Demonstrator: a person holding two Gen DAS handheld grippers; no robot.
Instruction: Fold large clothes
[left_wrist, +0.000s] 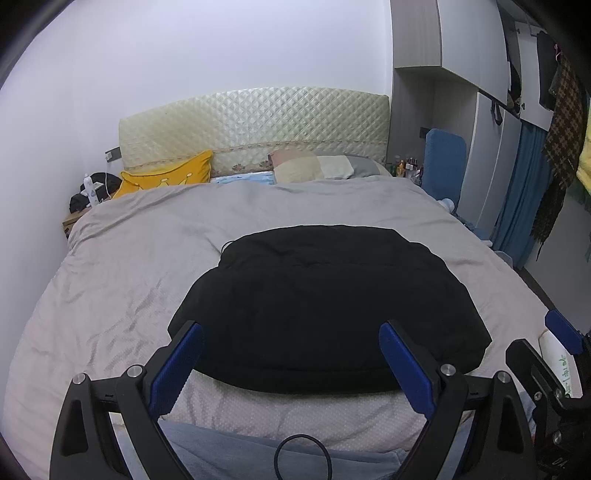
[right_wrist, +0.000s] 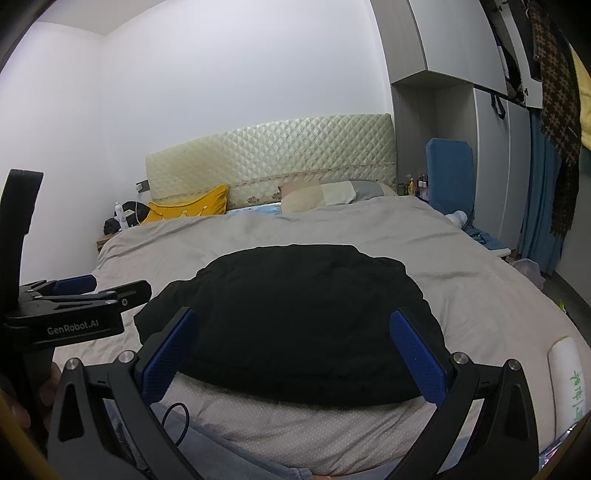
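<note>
Both wide: left hand-held gripper (left_wrist: 291, 339), right hand-held gripper (right_wrist: 293, 328); black garment (left_wrist: 325, 306) folded; right view alone shows fingers (right_wrist: 16, 413).

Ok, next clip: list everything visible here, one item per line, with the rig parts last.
Black folded garment: one, black, centre of the bed near the foot.
Grey duvet: one, grey, covering the bed.
Yellow cushion: one, yellow, at the headboard, left.
Patchwork pillow: one, beige and grey, at the headboard, right.
Quilted cream headboard: one, cream, against the wall.
Blue padded panel: one, blue, right of the bed.
Hanging checked garment: one, brown, far right.
Left gripper: one, black with blue pads, open, empty.
Right gripper: one, same colours, open, empty.
</note>
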